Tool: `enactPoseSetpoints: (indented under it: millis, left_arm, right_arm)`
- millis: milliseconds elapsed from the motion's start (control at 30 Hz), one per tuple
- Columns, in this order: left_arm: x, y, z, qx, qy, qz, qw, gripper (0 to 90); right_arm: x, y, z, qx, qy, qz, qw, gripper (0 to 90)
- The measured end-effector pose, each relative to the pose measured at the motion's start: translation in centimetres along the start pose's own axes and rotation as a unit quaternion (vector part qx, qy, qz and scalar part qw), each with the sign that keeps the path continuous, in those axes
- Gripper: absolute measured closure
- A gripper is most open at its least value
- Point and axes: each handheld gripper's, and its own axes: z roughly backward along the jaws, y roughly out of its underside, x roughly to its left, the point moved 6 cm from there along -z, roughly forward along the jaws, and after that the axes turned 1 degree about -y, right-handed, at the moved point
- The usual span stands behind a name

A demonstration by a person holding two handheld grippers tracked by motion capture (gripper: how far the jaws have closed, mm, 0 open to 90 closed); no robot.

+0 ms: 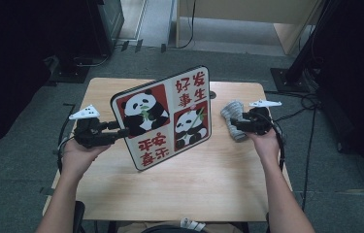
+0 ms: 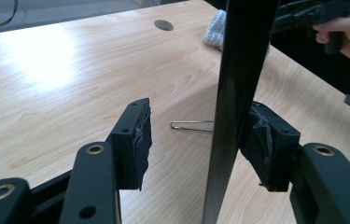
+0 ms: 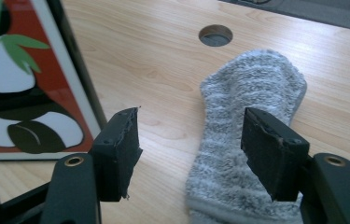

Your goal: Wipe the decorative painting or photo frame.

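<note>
Panda board [image 1: 165, 119] stands edge-on between the parted jaws of the left gripper [image 2: 196, 140], one pad touching it; right gripper [image 3: 189, 149], jaws apart, hovers directly above the grey sock [image 3: 247, 121].

You're sat at a light wood-grain table [image 1: 228, 184] with a round cable hole [image 3: 215, 35] near its far edge, on grey carpet [image 1: 14, 160], with a pale wooden desk [image 1: 247, 19] behind, black stand bases [image 1: 286, 77] and loose cables [image 1: 310, 104] off to the sides, plus overhead light glaring off the tabletop.
</note>
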Motion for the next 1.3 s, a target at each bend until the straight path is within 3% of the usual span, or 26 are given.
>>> enactPoseSetpoints:
  millis: [433, 933, 1300]
  left_arm:
    - [0.8, 0.3, -0.3, 0.002, -0.008, 0.007, 0.9999, 43.5]
    - [2.3, 0.5, -0.6, -0.002, -0.026, 0.026, 0.9993, 43.4]
    - [3.0, 0.4, -1.1, -0.002, -0.027, 0.032, 0.9991, 43.0]
  right_arm:
    - [2.6, 0.6, 0.8, -0.001, -0.027, 0.032, 0.9991, 37.6]
    - [3.6, 1.0, -0.1, 0.008, -0.046, 0.036, 0.9983, 37.7]
    - [2.8, 1.3, 0.0, 0.008, -0.04, 0.024, 0.9989, 37.7]
